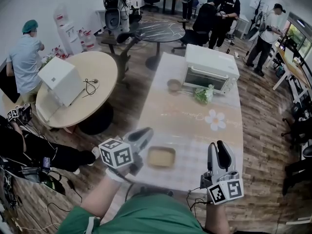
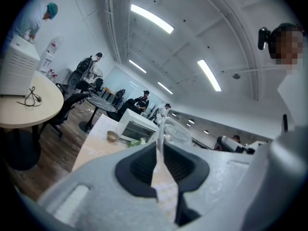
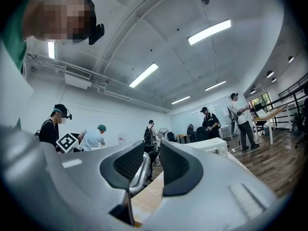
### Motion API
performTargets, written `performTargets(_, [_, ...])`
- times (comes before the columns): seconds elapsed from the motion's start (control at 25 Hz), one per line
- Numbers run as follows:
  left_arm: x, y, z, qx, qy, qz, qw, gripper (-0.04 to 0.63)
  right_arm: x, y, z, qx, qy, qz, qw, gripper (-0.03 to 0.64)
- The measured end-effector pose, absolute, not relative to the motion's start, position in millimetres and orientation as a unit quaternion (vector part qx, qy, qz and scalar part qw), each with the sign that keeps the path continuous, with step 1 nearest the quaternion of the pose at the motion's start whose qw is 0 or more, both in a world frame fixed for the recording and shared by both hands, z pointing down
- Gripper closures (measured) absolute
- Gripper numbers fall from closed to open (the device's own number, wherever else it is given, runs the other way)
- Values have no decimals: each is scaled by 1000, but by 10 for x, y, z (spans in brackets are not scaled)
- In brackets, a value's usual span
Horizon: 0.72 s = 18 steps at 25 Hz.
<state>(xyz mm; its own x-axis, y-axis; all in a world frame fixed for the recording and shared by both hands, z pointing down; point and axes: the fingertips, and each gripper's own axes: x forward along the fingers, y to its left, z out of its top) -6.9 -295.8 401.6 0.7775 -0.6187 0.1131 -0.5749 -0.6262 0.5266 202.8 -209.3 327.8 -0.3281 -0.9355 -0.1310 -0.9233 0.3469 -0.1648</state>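
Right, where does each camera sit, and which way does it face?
Head view: on the person's head, looking steeply down at the table; both arms, left gripper and right gripper show.
Left gripper view: on the left gripper, facing the white oven past shut jaws; person at right.
Right gripper view: on the right gripper, facing across the room; parted jaws, person upper left.
Shared: all three show the white oven.

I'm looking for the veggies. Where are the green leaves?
In the head view the green leaves lie far up the table, right in front of the white oven, with the small bowl to their left.
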Motion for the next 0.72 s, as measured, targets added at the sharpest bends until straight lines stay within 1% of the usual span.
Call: performTargets(0.72, [-67,-2986,4096,899,-332,-32,285,554,2034,-2128,3329,-571,815,-32,99,511])
